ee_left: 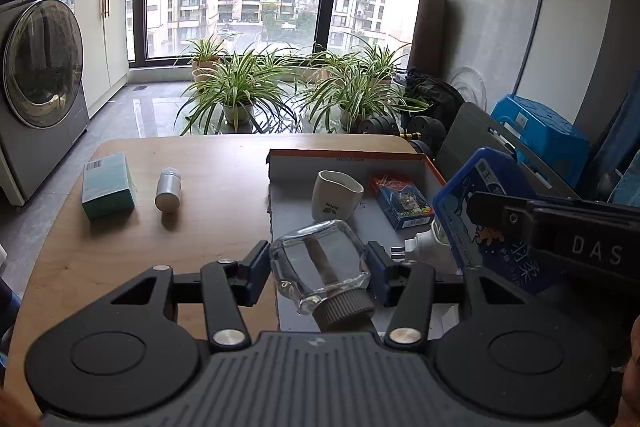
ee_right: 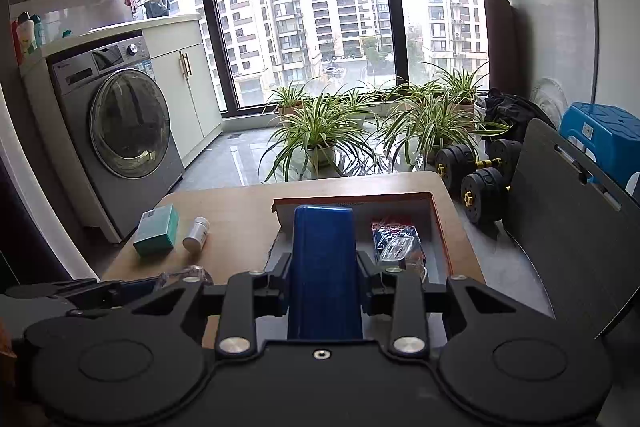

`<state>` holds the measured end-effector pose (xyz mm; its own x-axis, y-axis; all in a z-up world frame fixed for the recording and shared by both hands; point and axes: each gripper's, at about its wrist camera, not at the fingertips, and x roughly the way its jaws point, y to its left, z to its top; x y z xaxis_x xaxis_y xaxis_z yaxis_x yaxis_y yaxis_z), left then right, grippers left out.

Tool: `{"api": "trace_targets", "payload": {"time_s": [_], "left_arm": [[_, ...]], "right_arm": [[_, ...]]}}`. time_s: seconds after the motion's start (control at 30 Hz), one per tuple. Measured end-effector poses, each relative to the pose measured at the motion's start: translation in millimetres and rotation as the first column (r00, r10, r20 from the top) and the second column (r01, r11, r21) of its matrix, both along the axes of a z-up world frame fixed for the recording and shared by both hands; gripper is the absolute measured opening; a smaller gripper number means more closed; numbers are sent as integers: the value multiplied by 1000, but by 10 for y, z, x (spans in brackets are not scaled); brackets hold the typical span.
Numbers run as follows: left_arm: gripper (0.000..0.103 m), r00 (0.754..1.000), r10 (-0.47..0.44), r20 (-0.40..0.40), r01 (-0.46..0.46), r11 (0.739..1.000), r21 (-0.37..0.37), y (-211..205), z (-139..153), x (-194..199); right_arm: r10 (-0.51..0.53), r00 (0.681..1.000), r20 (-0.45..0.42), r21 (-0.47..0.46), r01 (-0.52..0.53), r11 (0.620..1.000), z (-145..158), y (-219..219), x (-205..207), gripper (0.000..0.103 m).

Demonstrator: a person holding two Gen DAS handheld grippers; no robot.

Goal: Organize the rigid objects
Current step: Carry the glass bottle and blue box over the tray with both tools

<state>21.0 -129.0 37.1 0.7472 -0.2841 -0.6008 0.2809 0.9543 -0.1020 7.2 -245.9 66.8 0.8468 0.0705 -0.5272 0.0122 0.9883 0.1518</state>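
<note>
My wooden table (ee_left: 208,163) stands before a big window, plants and a washing machine (ee_left: 36,75). My left gripper (ee_left: 318,269) clamps the glass bottle (ee_left: 320,263) over the cardboard tray (ee_left: 434,171); my right gripper (ee_right: 322,277) grips the blue case (ee_right: 323,267).

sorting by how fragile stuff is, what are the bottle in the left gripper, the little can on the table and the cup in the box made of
Bottle: clear glass by the look, see-through with thick bright edges; its ribbed dark cap looks plastic.
Can: probably brushed metal, dull silver sheen.
Cup: likely glazed ceramic, opaque white and smooth with a small printed leaf mark.
</note>
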Motion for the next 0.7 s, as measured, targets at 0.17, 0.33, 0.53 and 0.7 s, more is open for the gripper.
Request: {"api": "trace_targets", "payload": {"time_s": [0.17, 0.33, 0.53, 0.7], "left_arm": [[52, 1000, -2, -1, 2, 1000, -2, -21, 4, 7], [52, 1000, -5, -1, 5, 1000, -5, -52, 9, 10], [52, 1000, -6, 0, 6, 1000, -7, -57, 7, 20], [52, 1000, -6, -2, 6, 1000, -9, -61, 6, 26]], "right_arm": [[4, 1000, 0, -2, -4, 1000, 2, -5, 10, 40], [5, 1000, 0, -5, -5, 1000, 13, 19, 30, 40], [8, 1000, -1, -10, -8, 1000, 20, 42, 62, 40], [9, 1000, -2, -11, -9, 1000, 20, 46, 65, 40]]}}
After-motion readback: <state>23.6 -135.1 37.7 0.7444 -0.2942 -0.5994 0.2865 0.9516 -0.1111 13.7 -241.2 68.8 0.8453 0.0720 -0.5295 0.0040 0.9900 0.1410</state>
